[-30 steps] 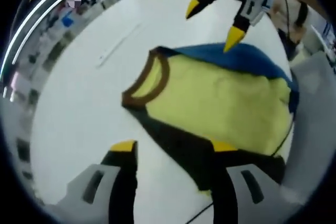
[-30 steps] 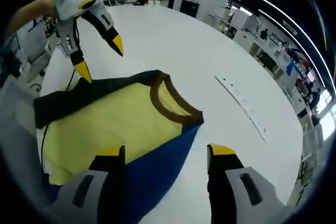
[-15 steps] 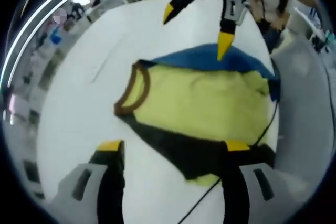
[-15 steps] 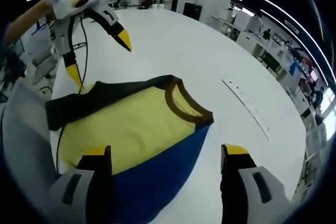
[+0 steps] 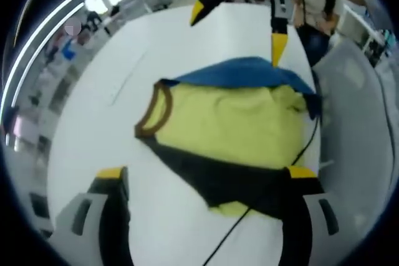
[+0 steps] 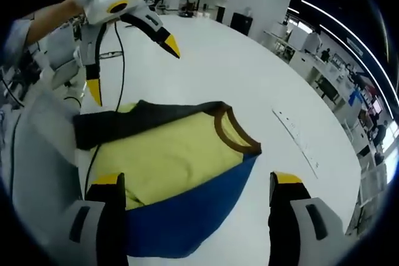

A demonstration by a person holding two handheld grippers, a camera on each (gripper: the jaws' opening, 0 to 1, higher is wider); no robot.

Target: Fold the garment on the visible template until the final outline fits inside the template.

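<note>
A folded garment (image 5: pixel 237 123) lies on the white table (image 5: pixel 93 129): yellow in the middle, brown collar (image 5: pixel 156 110), blue along one edge, black along the other. My left gripper (image 5: pixel 207 172) hangs open over its black edge, holding nothing. Beyond the blue edge my right gripper (image 5: pixel 237 28) hovers open. In the right gripper view the garment (image 6: pixel 174 160) lies with its blue edge nearest and collar (image 6: pixel 234 132) to the right. My right gripper (image 6: pixel 196 179) is open above that edge, and the left gripper (image 6: pixel 132 68) is open above the black edge.
A pale grey sheet (image 5: pixel 361 123) lies beside the garment, also seen at the left as the sheet (image 6: pixel 37 154). A black cable (image 5: pixel 308 147) trails over the garment's end. A thin ruler-like strip (image 6: pixel 296 141) lies on the table past the collar. A person stands behind.
Both grippers' jaws have spread wider and both have drawn back from the garment. The garment itself has stayed put on the table.
</note>
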